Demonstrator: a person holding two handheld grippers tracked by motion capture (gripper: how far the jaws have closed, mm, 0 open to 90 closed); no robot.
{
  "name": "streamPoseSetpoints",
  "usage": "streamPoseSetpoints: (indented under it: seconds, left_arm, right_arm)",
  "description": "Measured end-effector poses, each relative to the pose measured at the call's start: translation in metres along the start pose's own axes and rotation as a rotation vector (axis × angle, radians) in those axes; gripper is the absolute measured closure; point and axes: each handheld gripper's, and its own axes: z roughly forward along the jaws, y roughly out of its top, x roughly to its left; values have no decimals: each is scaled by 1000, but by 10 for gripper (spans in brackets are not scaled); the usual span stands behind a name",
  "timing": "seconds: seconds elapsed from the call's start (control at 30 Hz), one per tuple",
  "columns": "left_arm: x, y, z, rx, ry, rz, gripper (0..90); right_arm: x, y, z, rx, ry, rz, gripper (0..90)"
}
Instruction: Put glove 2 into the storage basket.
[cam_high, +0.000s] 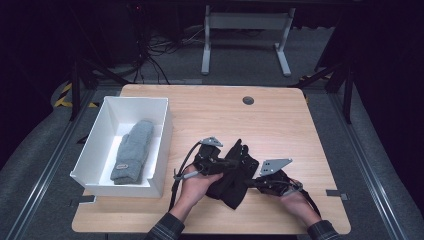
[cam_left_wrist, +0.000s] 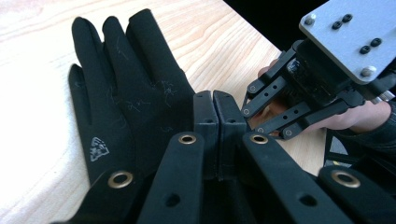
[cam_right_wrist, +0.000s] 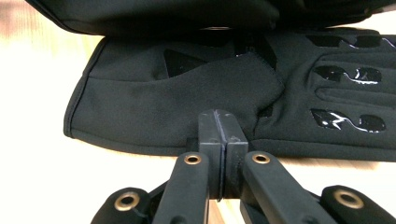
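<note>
A black glove (cam_high: 239, 172) lies crumpled at the middle of the wooden table (cam_high: 280, 125), fingers pointing away from me. In the left gripper view the black glove (cam_left_wrist: 126, 93) lies back side up, a small white logo near its cuff. My left gripper (cam_high: 233, 162) (cam_left_wrist: 217, 109) rests over it, jaws pressed together with no cloth seen between them. My right gripper (cam_high: 251, 183) (cam_right_wrist: 219, 126) is shut too, its tips against the cuff edge of a black glove (cam_right_wrist: 177, 102) whose palm carries glossy grip patches. The right gripper (cam_left_wrist: 252, 109) comes close to my left jaws.
A white box (cam_high: 166, 135) stands at the table's left with a grey mitten (cam_high: 132, 150) lying inside. A dark round grommet (cam_high: 248, 100) sits near the far edge. Bare wood lies to the right and behind the gloves. Dark floor, cables and a desk frame surround the table.
</note>
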Motion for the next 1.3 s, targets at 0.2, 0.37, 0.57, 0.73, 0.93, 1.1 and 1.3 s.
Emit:
streamPoseSetpoints:
  seconds: [0.2, 0.37, 0.57, 0.73, 0.93, 1.1, 1.3]
  left_arm:
    - [0, -2, 10, 21, 1, 1, 896]
    - [-3, -4, 19, 56, -1, 9, 896]
    - [-7, -10, 28, 90, -14, 15, 896]
    - [-6, -11, 31, 97, -11, 9, 895]
    - [-5, -11, 38, 87, -19, 6, 878]
    - [-4, -8, 42, 80, -10, 12, 844]
    - [-7, -8, 35, 83, 49, 48, 671]
  right_arm:
    - [3, 6, 8, -3, 0, -10, 900]
    - [4, 9, 11, -6, 2, -14, 900]
    - [4, 9, 12, -9, -3, -12, 900]
    - [4, 8, 9, -6, -9, -17, 900]
    - [-8, -1, -11, -27, -62, 24, 878]
    - [-19, -8, -24, -42, -109, 52, 826]
    - [-27, -16, -29, -30, -158, 72, 639]
